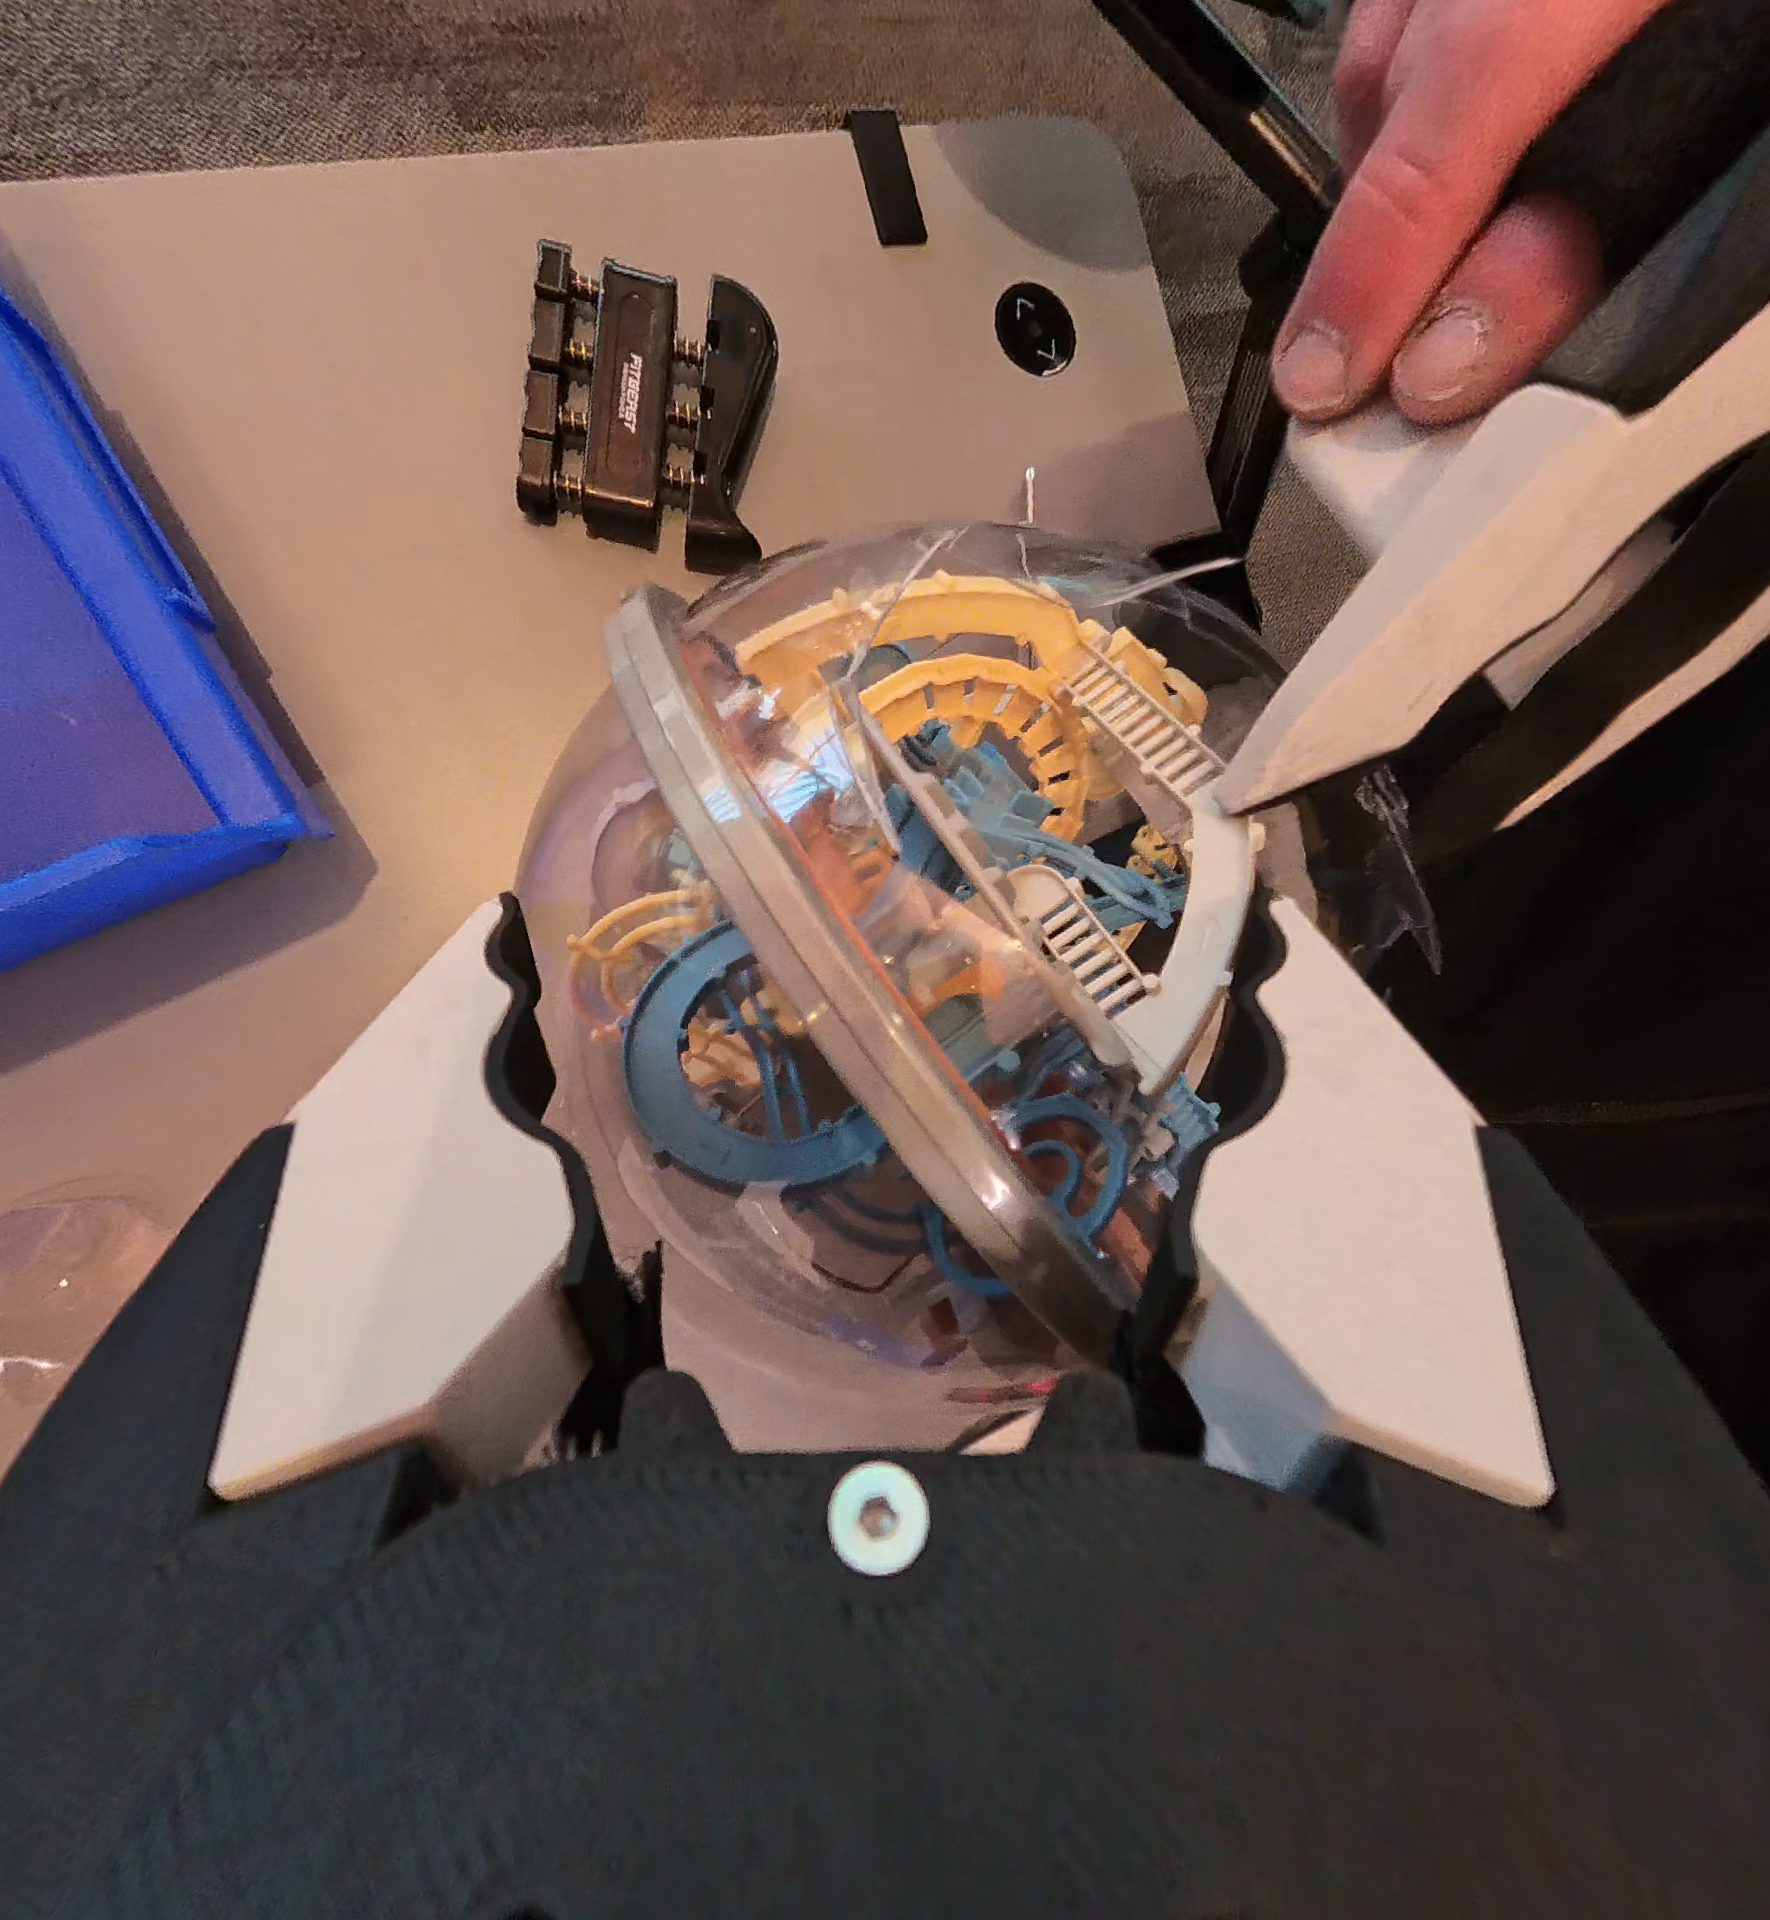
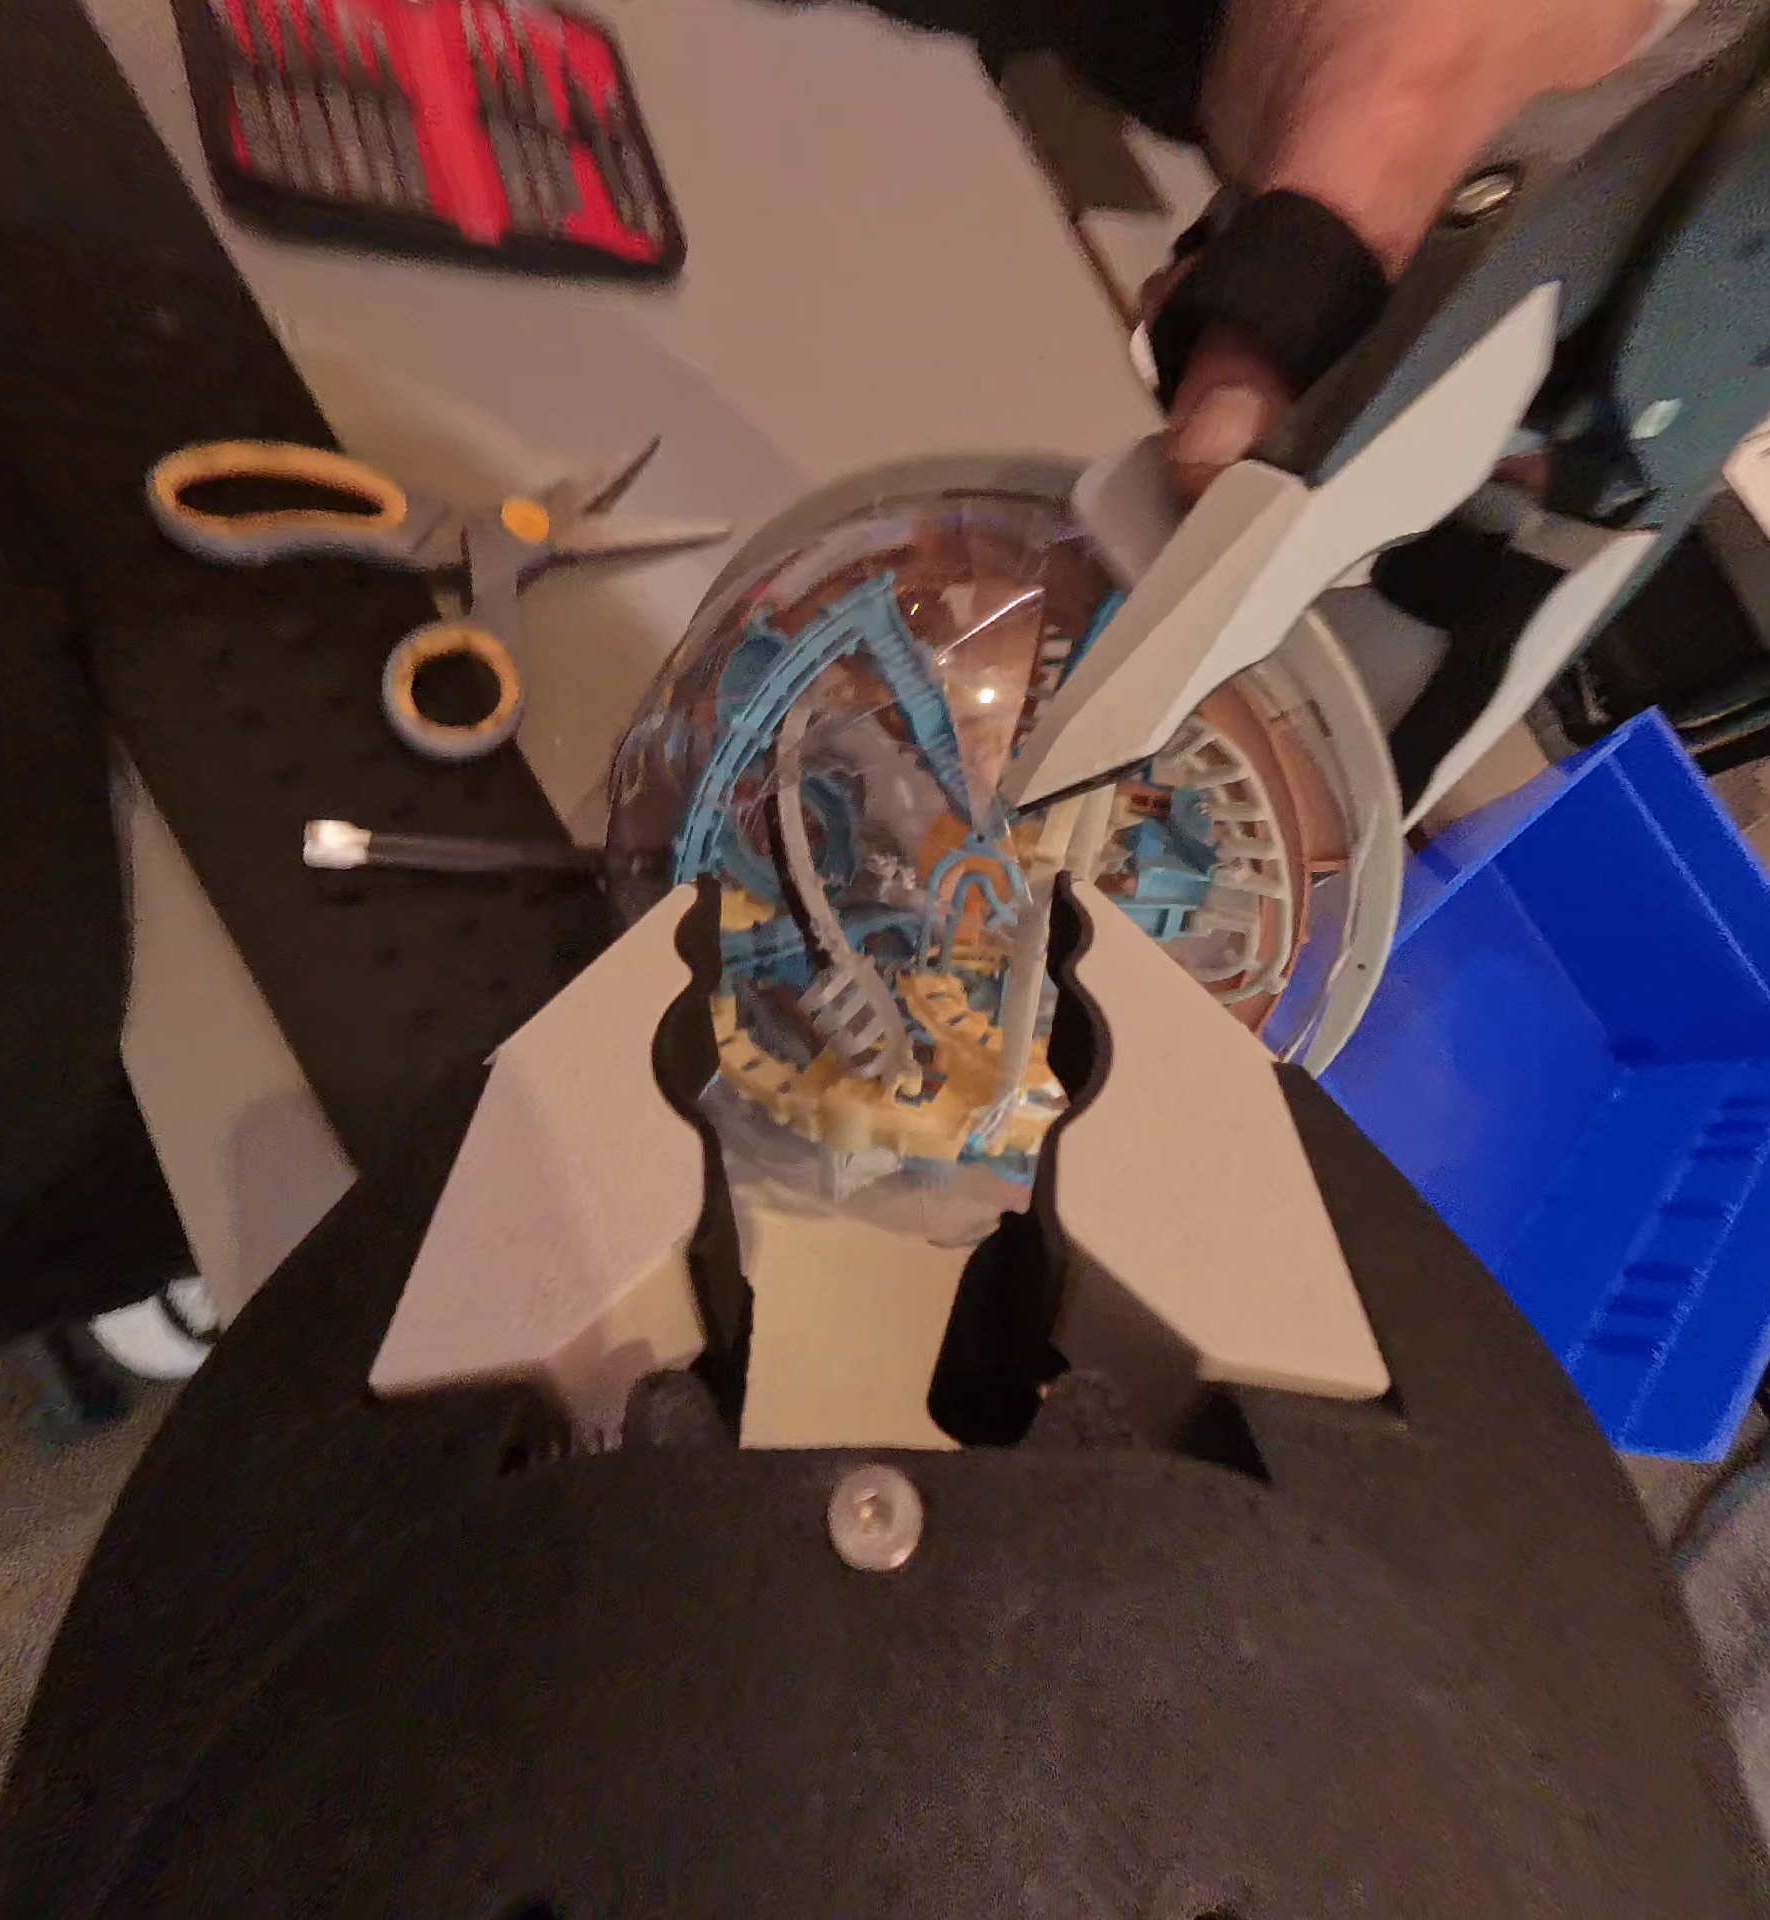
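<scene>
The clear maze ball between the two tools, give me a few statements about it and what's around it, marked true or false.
1. The left tool grips the clear maze ball on both sides. True.
2. The scissors have red handles. False: orange and grey.
3. A black hand exerciser lies on the table beyond the ball. True.
4. The bin is green. False: blue.
5. The right tool is at the ball too. True.

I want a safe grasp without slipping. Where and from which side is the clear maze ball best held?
Probably across the widest part of the maze ball, one finger on each opposite side, beside its grey equator ring. The round, smooth shell offers no handle. The left gripper already straddles it this way.
</scene>
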Available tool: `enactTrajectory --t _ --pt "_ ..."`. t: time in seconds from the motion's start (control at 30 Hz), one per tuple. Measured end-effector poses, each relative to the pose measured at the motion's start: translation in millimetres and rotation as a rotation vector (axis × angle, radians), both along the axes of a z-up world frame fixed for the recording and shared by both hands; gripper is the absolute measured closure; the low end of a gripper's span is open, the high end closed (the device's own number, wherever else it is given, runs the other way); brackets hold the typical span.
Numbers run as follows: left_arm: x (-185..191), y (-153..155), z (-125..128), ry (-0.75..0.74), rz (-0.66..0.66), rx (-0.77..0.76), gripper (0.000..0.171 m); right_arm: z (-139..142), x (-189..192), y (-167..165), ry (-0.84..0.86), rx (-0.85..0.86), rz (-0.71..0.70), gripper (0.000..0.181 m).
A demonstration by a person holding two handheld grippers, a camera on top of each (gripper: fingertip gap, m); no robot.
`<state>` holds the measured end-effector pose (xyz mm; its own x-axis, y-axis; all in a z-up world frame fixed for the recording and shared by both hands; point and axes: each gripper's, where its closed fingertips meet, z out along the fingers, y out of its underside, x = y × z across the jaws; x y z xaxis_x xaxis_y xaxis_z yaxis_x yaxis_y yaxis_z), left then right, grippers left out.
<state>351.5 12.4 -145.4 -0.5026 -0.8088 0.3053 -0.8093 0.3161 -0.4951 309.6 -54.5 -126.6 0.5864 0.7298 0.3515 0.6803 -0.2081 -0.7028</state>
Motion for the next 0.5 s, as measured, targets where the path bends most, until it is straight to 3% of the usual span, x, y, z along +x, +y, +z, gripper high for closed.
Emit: enactTrajectory --t 0.17,0.27,0.43,0.5 --pt "5.4 -12.9 3.0 -0.017 -0.044 0.036 0.043 -3.4 12.8 -13.8 -0.107 -0.085 0.028 0.132" --pt "7.5 -21.9 4.2 -0.012 -0.089 0.078 0.043 -4.6 21.7 -24.5 -0.259 -0.157 0.047 0.138" --pt "16.9 -41.7 5.1 -0.007 -0.146 0.126 0.041 -17.8 38.3 -47.4 -0.429 -0.426 0.123 0.145" --pt "20.9 -51.5 4.1 -0.007 -0.182 0.149 0.04 -23.2 39.6 -50.9 -0.459 -0.458 0.183 0.152"
